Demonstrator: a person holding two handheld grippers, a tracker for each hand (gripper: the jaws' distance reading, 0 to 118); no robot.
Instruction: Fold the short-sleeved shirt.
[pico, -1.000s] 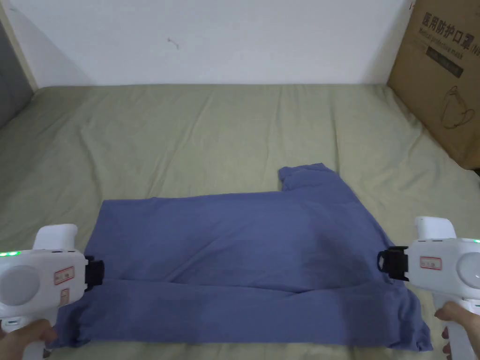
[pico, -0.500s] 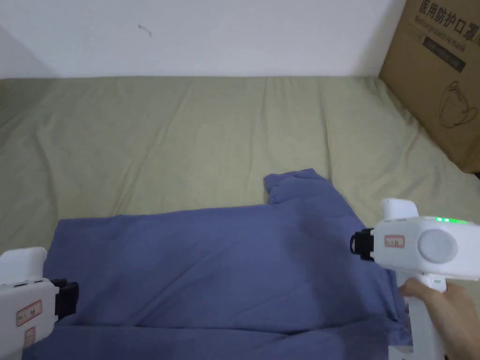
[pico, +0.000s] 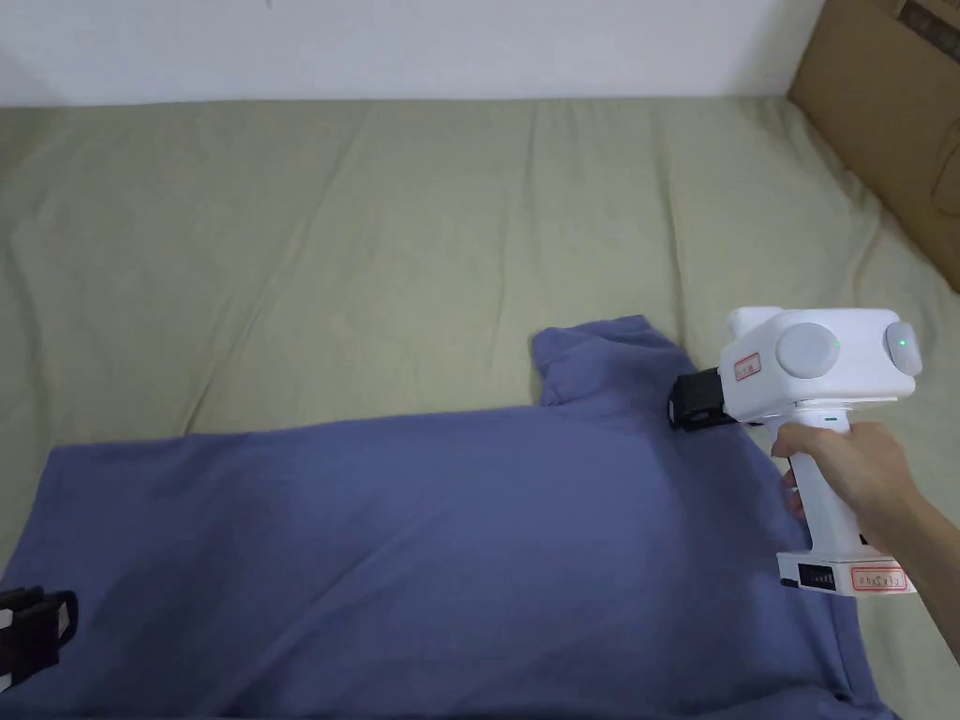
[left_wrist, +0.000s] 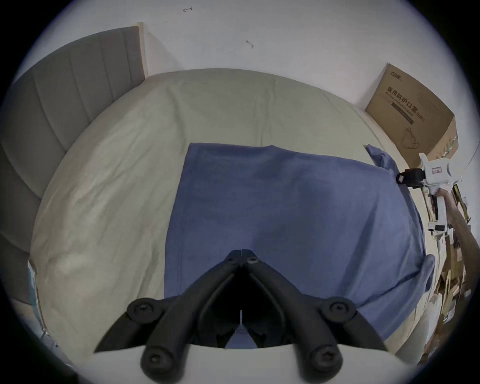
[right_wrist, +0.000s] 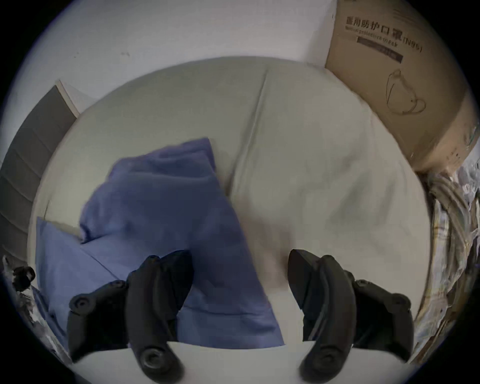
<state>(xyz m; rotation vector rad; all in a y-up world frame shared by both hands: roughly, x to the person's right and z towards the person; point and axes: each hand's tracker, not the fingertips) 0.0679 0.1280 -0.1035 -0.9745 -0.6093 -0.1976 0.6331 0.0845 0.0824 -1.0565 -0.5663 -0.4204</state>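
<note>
A: Shirt (pico: 422, 553) lies flat on the bed (pico: 375, 234), its near long side already folded over. What has changed on the left?

B: The left gripper (left_wrist: 241, 253) has dropped toward the near left corner. Its jaws are pressed together with nothing between them, above the hem end.

A: And in the middle?

B: The body panel looks smooth and is touched by neither tool.

A: The right?

B: The right gripper (pico: 677, 410) has travelled up from the near edge to the far sleeve (pico: 600, 352). Its jaws are spread, one over blue cloth, one over bedsheet.

A: So?

B: I judge the far sleeve is next: pinch it, fold it inward.
</note>
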